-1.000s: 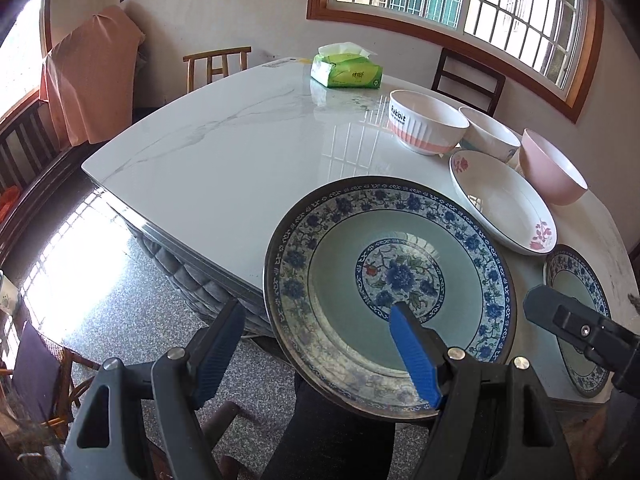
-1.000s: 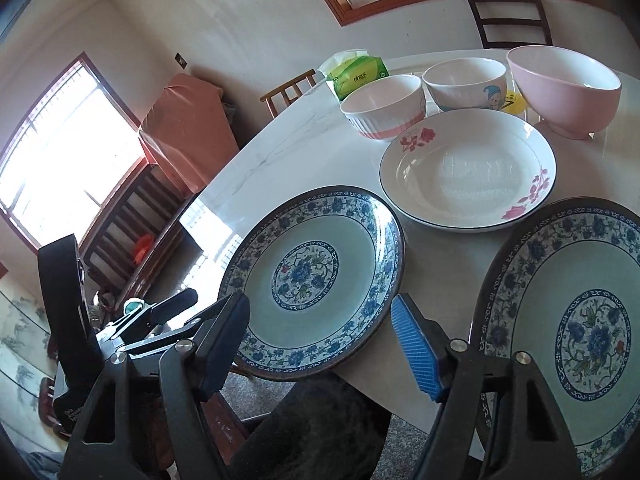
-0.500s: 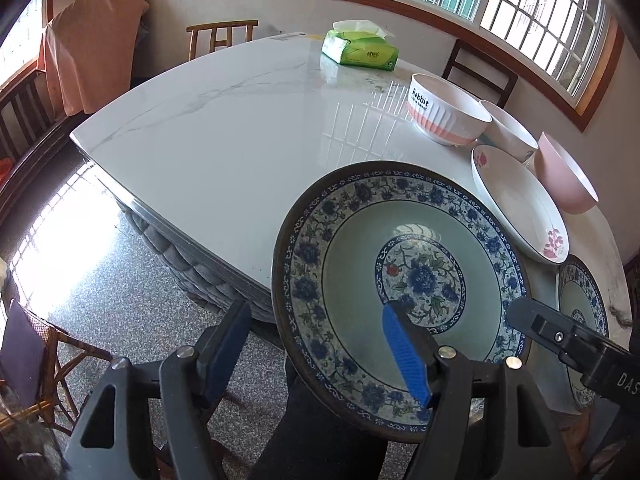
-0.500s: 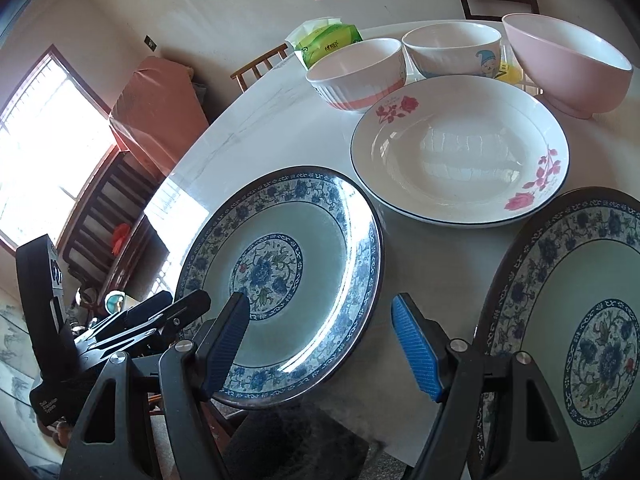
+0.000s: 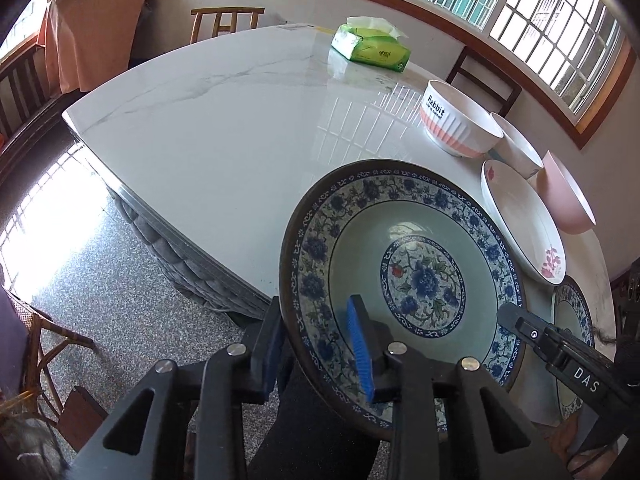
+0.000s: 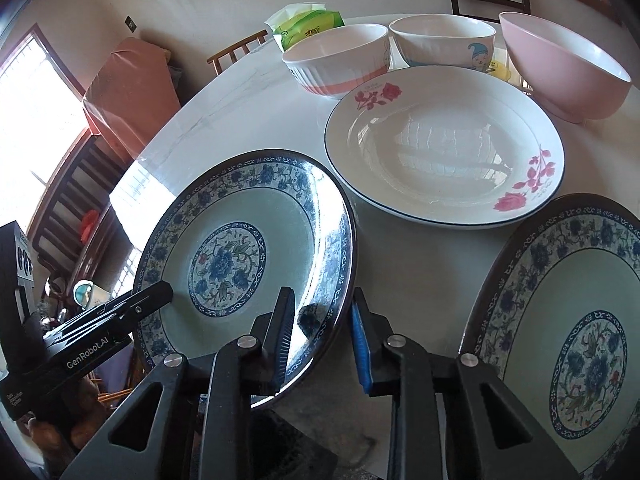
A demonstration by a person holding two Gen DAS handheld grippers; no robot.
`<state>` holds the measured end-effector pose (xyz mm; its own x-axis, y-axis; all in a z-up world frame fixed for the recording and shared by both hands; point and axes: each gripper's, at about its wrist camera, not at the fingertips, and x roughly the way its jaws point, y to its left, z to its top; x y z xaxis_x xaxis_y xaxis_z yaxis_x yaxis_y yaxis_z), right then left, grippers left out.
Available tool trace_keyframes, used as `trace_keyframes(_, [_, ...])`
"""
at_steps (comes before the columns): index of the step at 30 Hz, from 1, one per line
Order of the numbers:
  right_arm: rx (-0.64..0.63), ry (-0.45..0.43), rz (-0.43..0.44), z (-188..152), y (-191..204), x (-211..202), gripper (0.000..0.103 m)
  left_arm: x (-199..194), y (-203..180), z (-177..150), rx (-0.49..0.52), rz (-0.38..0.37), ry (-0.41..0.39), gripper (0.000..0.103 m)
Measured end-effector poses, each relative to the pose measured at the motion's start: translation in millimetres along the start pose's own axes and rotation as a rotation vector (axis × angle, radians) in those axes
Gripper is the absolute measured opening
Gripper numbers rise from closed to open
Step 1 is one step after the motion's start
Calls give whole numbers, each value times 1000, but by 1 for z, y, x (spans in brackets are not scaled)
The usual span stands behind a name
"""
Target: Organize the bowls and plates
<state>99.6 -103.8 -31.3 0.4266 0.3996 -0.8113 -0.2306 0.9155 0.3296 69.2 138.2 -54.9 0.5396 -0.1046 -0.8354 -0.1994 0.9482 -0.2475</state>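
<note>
Blue-patterned plate (image 5: pixel 404 276) lies face-up, near rim pinched by both grippers' just-closing fingers (image 5: pixel 360 354).

White marble-look bench (image 5: pixel 224 128) with grey veining, glossy, window reflections on it. Green tissue pack (image 5: pixel 370 49) at far side of the bench, white tissue sticking out of top. Wooden chair (image 5: pixel 226 22) behind far edge, dark chair (image 5: pixel 486 80) by window wall. Arched wood-framed window (image 5: pixel 520 12) with white grille. Orange cloth (image 5: pixel 92 28) draped over furniture at left. Speckled granite floor (image 5: pixel 100 280), bright sun patch on it. Rattan chair (image 5: pixel 36 332) at lower left. Small yellow item (image 6: pixel 500 69) behind the crockery, mostly hidden.
</note>
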Motion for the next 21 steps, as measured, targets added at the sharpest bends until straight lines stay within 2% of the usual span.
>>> trace_keyframes(15, [-23,-30,26,31,28,24,21,8,30,55,-54,64,-64,28])
trace_keyframes(21, [-37,-27,30,41,37,39,21,17,42,64,-75,75,-61,28])
